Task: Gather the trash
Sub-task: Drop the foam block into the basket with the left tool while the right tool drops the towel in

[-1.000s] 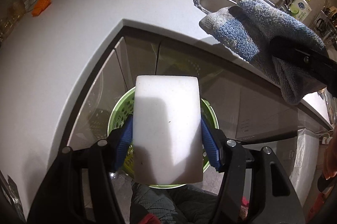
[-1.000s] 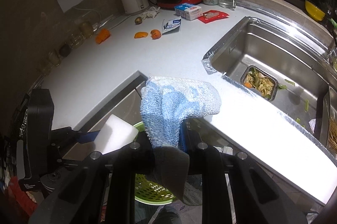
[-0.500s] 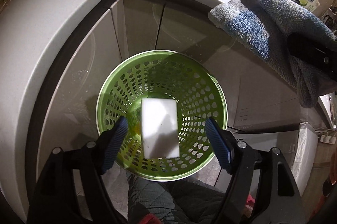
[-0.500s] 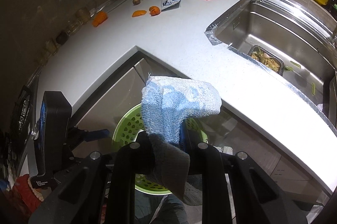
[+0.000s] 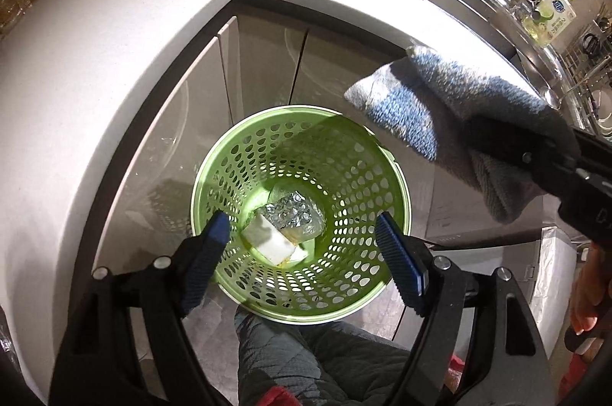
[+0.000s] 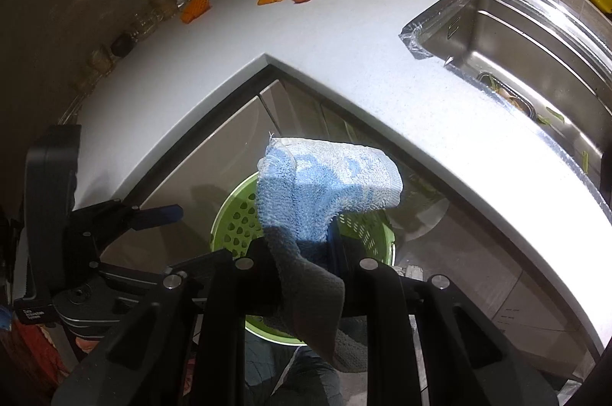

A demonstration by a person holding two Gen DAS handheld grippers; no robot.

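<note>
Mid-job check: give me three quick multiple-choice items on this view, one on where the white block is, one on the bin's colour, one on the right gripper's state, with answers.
1. Where is the white block?
A. on the counter
B. at the bottom of the bin
C. between the left gripper's pads

2. What colour is the perforated bin?
A. green
B. red
C. white

3. What is the right gripper doing?
A. standing open and empty
B. clamped on a blue and white cloth
C. holding an orange peel

Answers: 1 B, the block lies inside the bin beside crumpled foil, below the left gripper, whose jaws are opening with nothing between them. 2 A, its holed wall is bright green in both views. 3 B, the cloth is pinched between its pads and droops over them, above the bin.
</note>
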